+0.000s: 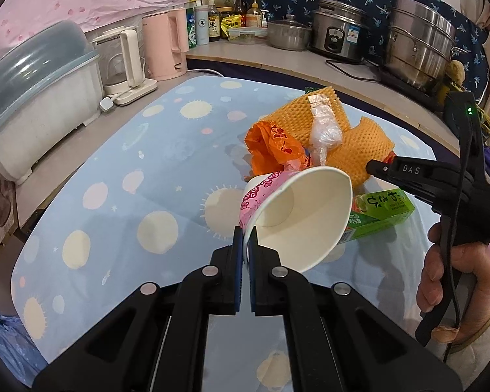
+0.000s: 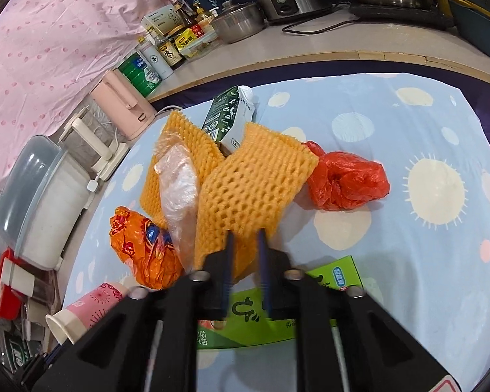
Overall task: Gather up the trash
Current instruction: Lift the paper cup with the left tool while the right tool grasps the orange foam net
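Observation:
My left gripper (image 1: 245, 232) is shut on the rim of a pink-patterned paper cup (image 1: 297, 215), which it holds tilted above the blue sun-print cloth (image 1: 121, 176). The cup (image 2: 85, 310) also shows at the lower left of the right wrist view. My right gripper (image 2: 246, 240) has its pads against the near edge of an orange foam net (image 2: 254, 183), pinching it. Its tip (image 1: 374, 166) meets the net (image 1: 359, 150) in the left wrist view too. Around it lie a second foam net (image 2: 179, 137), a clear plastic bag (image 2: 179, 189), an orange bag (image 2: 140, 245), a red bag (image 2: 346, 179) and a green box (image 2: 254, 320).
A green-and-white carton (image 2: 228, 114) lies behind the nets. The counter beyond holds a rice cooker (image 1: 339, 32), steel pots (image 1: 421, 42), bottles (image 1: 212, 19), a pink kettle (image 1: 166, 45) and a covered dish rack (image 1: 39, 98). A person's hand (image 1: 447, 271) grips the right tool.

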The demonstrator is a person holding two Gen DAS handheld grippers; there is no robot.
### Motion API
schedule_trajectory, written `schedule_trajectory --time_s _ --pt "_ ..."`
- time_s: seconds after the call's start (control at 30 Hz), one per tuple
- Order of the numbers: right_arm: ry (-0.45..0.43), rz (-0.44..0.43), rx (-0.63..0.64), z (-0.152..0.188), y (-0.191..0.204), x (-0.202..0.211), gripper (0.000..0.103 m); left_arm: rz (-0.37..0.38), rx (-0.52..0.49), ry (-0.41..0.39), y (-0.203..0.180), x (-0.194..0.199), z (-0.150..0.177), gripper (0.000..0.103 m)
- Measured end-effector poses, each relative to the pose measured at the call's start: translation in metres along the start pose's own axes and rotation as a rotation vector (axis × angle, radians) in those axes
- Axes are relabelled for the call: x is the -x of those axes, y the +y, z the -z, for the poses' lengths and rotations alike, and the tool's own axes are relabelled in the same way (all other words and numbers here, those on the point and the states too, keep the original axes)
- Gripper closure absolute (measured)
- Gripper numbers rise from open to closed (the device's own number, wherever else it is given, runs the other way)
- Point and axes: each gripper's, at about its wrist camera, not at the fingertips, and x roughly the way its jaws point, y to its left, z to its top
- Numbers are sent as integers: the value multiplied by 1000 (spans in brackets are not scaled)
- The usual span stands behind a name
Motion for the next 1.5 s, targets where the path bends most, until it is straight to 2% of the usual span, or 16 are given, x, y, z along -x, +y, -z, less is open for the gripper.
schedule_trajectory --time_s 0.23,0.33,0.37,0.4,0.47,0.53,0.73,0.77,0.8,0.87,0.9,1.07,1.3,1.5 --pt "-54 -21 -8 8 -4 38 101 16 -15 -26 -11 16 0 100" --pt "-50 -23 -14 10 -7 50 100 18 -24 -37 -17 24 3 100" --pt "-54 -14 -11 10 -8 50 93 19 -23 -36 -17 25 4 100" --pt "-56 -4 -12 8 -9 49 72 24 -18 -33 -18 26 5 100" --pt "-69 -24 -20 5 -11 46 42 23 -12 -28 -17 25 5 100" --pt "-67 -28 -23 2 -12 40 42 18 -10 -24 -16 24 5 100" --pt "11 -68 -64 -11 -18 -5 45 12 -6 -19 -12 16 0 100" --pt "20 -82 -81 -12 -20 -11 53 13 -5 -17 -11 14 -1 100" --pt "26 -100 -94 -11 -22 -14 70 14 -4 -16 -10 12 -2 100" --pt "42 -121 -111 -10 -25 -18 88 13 -3 -13 -10 11 -3 100" --pt "38 -125 -117 -9 -26 -16 93 13 -1 -12 -10 10 -3 100" --pt "-20 -145 -123 -6 -28 16 94 17 -1 -13 -10 12 -2 100" --pt "-105 -178 -109 8 -30 97 94 49 -29 -49 -28 37 4 100" --pt "-162 -92 -102 34 -48 165 93 116 -73 -77 -57 64 12 100"
